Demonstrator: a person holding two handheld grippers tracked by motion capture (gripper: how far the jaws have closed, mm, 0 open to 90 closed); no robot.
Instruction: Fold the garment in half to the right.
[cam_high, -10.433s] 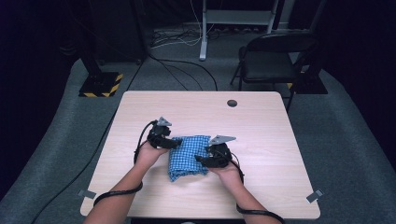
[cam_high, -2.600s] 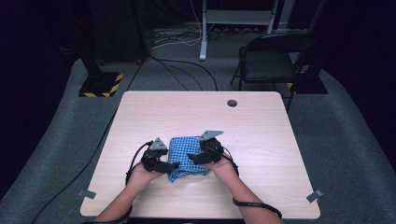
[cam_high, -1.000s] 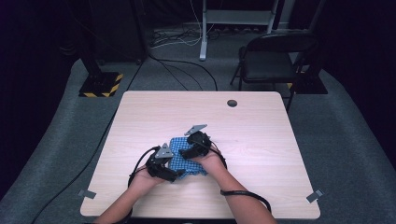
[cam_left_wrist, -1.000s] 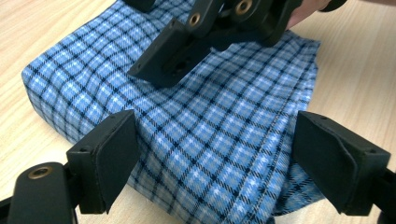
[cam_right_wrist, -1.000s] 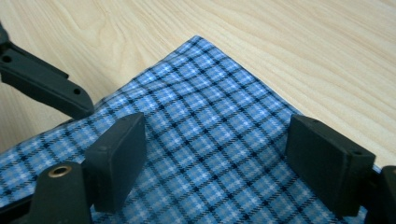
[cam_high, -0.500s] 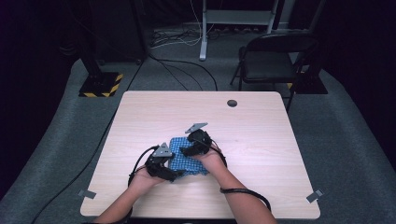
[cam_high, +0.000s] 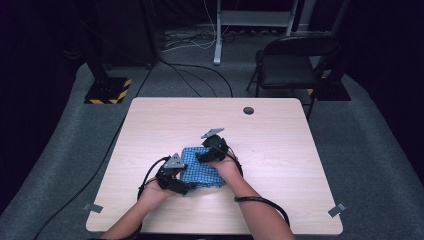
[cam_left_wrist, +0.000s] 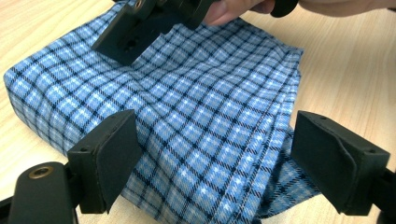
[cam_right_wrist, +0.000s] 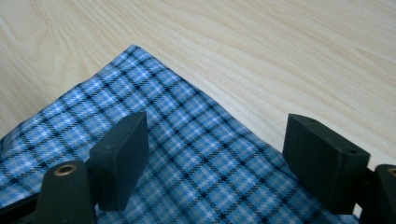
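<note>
Left tongs (cam_left_wrist: 212, 161) jaws apart over folded blue plaid cloth (cam_left_wrist: 187, 116), right tongs (cam_right_wrist: 217, 163) jaws apart above its corner, pale wooden tabletop (cam_right_wrist: 261, 51) beneath

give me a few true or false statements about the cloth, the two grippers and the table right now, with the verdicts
1. The folded cloth is blue plaid. True.
2. The left gripper has its jaws clamped shut on the cloth. False: its jaws stand wide apart, with the cloth's layered edge between them.
3. The right gripper is open over a corner of the cloth. True.
4. The cloth hangs over the table's edge. False: it lies wholly on the wooden table, nearer the person's side.
5. A dark chair stands on the floor beyond the table. True.
6. The cloth is spread out in a single flat layer. False: several layers show at its edge in the left gripper view.
</note>
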